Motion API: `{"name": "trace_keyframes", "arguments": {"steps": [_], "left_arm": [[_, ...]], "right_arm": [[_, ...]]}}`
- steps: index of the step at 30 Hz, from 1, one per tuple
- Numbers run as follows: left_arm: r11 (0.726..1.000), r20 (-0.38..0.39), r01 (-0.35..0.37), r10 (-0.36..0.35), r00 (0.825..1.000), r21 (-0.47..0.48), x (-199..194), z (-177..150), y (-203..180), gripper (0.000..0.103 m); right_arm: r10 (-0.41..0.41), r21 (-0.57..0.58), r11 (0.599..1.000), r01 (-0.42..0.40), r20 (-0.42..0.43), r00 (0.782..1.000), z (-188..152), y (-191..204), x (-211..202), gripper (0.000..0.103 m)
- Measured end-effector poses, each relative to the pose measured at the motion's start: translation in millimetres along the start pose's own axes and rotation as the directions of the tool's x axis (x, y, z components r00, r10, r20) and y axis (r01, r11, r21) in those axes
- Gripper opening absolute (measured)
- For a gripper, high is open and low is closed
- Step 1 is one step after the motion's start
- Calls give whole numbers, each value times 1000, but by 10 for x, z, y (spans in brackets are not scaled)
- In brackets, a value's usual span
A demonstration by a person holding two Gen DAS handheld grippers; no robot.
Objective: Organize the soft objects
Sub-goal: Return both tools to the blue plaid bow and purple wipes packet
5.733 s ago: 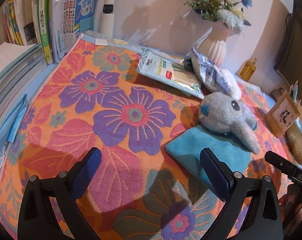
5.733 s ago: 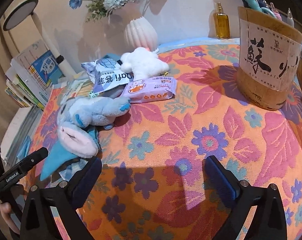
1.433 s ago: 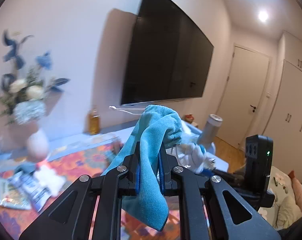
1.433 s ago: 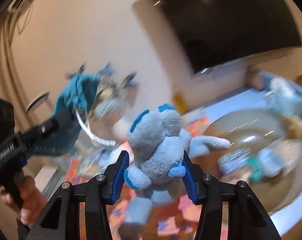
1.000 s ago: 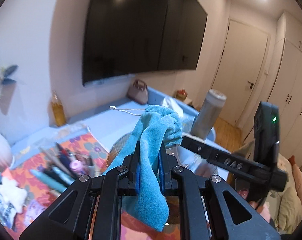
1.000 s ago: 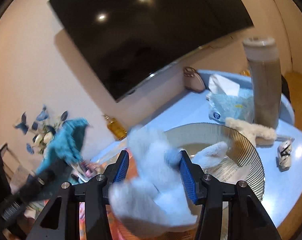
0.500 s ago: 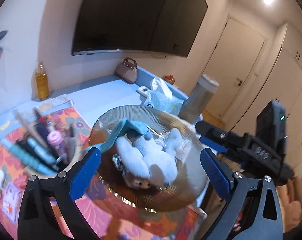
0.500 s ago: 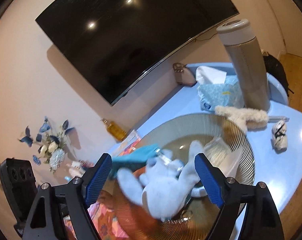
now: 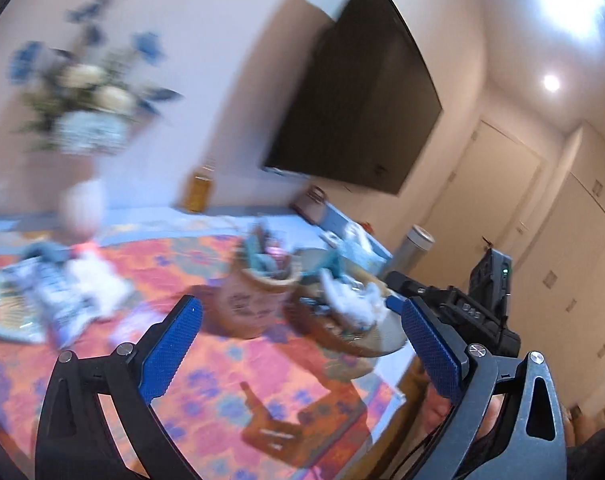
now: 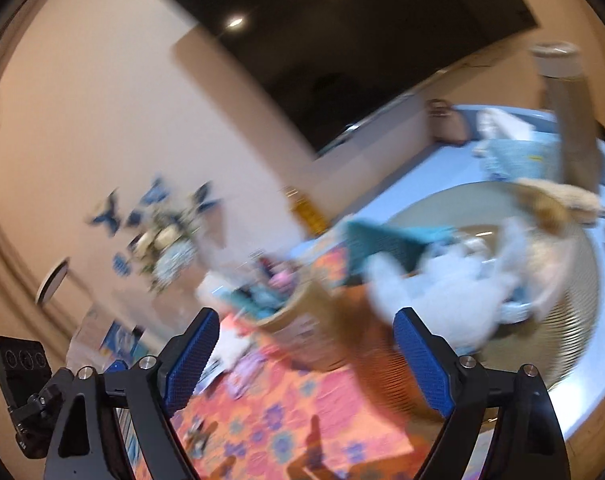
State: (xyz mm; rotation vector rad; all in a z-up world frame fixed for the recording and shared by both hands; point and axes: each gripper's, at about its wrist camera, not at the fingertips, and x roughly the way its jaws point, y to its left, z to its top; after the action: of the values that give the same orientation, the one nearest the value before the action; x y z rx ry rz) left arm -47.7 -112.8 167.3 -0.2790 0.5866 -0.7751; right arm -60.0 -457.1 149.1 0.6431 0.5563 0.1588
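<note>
Both grippers, left (image 9: pixel 298 344) and right (image 10: pixel 306 356), gape wide and hold nothing above the floral cloth (image 9: pixel 230 384); the plush (image 10: pixel 454 284) and teal cloth (image 10: pixel 386 244) lie in the ribbed bowl (image 10: pixel 582 308); both views blurred.

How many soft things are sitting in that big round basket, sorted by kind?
Plush toys: 1, the pale plush toy.
Cloths: 1, the teal cloth.
Total: 2 in the round basket; blur may hide more.

Black-framed tongs (image 9: pixel 298 344) with textured blue pads (image 9: pixel 170 346).
</note>
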Motion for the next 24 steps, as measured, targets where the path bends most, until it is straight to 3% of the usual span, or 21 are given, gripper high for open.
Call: {"name": "trace_keyframes", "arguments": {"steps": [4, 8, 10, 13, 17, 19, 22, 24], "left_arm": [[985, 67, -164, 168, 983, -61, -575, -130, 425, 100], [940, 75, -316, 327, 942, -129, -937, -291, 854, 100], [904, 60, -398, 411, 910, -154, -1021, -398, 1088, 100], [857, -4, -483, 491, 871, -180, -984, -607, 1444, 100], [801, -114, -572, 561, 820, -174, -759, -909, 1870, 100], [796, -146, -576, 557, 818, -189, -733, -1030, 2000, 100], [813, -167, -523, 496, 852, -256, -701, -1184, 2177, 100], [806, -190, -530, 495, 848, -264, -674, -1203, 2213, 100]], "right_arm": [[74, -120, 990, -80, -51, 996, -288, 562, 192, 100], [110, -244, 958, -150, -170, 979, -685, 1096, 520, 101], [115, -288, 940, -181, -232, 966, -914, 1300, 722, 101], [76, -344, 921, -185, -308, 948, -1243, 1482, 1065, 101], [-50, -415, 903, -113, -361, 931, -1624, 1520, 1496, 101], [-92, -415, 906, -85, -388, 917, -1757, 1428, 1670, 101], [-129, -380, 924, -46, -423, 897, -1843, 1233, 1820, 101], [-115, -366, 929, -49, -413, 903, -1799, 1199, 1809, 101]]}}
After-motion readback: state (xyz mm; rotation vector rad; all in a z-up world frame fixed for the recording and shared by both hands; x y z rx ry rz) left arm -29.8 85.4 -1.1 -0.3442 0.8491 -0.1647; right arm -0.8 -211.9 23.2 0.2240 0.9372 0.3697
